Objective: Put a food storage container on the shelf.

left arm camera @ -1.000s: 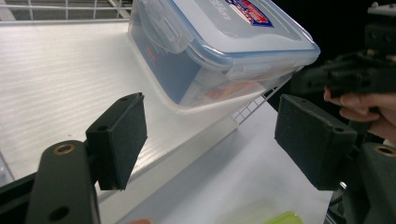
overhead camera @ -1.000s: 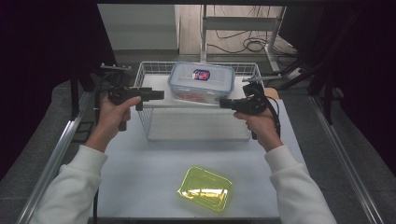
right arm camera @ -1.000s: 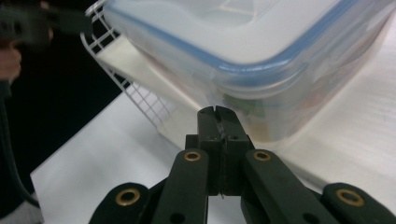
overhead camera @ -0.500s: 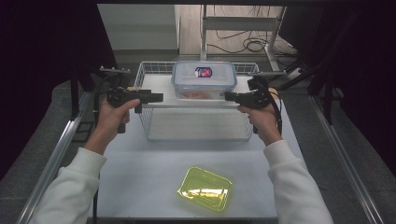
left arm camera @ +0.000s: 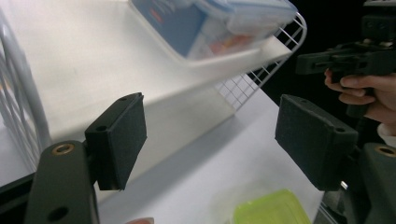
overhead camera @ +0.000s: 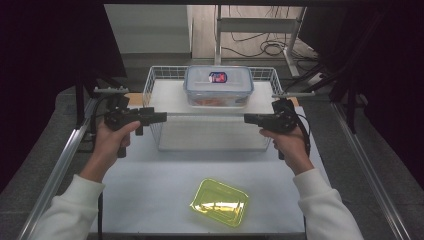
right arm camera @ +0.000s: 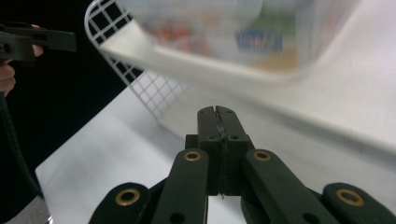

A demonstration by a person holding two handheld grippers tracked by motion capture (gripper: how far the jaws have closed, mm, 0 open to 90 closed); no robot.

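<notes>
One clear lidded food container sits in the white wire basket, toward its far wall and about midway between the two sides, resting on the basket's white floor and touching neither of your tools. It looks like a rigid rectangular box with rounded corners, a blue-tinted clip-on lid carrying a small red-and-blue label, and something orange and red showing through the walls; in the right gripper view it is blurred, so the contents cannot be named. Your left gripper hangs just at the basket's left front corner with its jaws spread wide and nothing between them, which the left gripper view confirms. Your right gripper is near the right front of the basket, its jaws clenched flat against each other on nothing. The likely trouble is the basket itself: either gripper could catch the wire rim on its way toward the box, and a knock there would shove the whole basket across the bench. With the right jaws pressed together you can only push the box, not grip it, so a one-sided hold from the left could tip or swivel it. The smooth lid and walls also look slippery. The yellow-green tray lies well apart, near the bench's front edge.
</notes>
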